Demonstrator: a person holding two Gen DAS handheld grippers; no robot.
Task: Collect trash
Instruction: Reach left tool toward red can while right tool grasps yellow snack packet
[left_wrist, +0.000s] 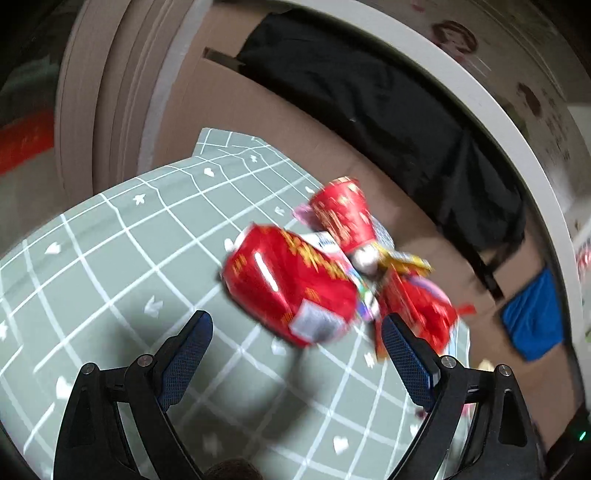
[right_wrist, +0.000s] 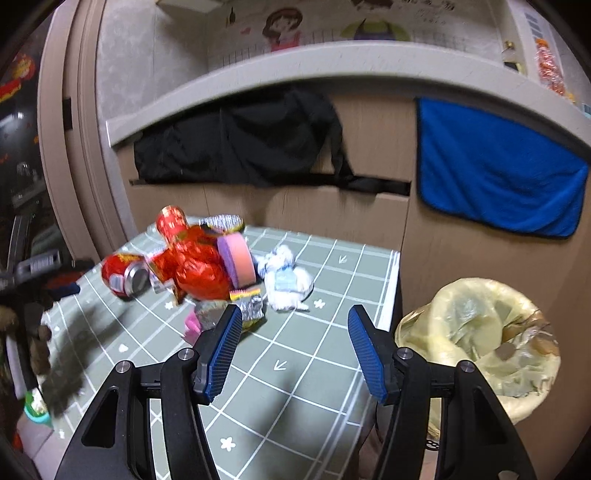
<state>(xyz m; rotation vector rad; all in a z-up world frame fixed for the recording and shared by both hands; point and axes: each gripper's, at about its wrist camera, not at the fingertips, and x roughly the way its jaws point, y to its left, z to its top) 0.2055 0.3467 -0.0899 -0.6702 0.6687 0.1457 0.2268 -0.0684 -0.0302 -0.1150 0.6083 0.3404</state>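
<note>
Left gripper (left_wrist: 297, 332) spread wide, empty, above green grid tablecloth (left_wrist: 110, 280); red drink can (left_wrist: 288, 288) lies just ahead between fingers' line. Right gripper (right_wrist: 293, 334) spread, empty. Trash pile beyond: red foil wrapper (right_wrist: 195, 269), pink sponge (right_wrist: 238, 258), white tissue wad (right_wrist: 286, 282). Yellow-lined bin (right_wrist: 480, 347) beside table, right.

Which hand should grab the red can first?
Probably the left. The left gripper is open right in front of the red can, which lies on its side. The right gripper, also open, points at bare tablecloth, with the can off to its left.
</note>
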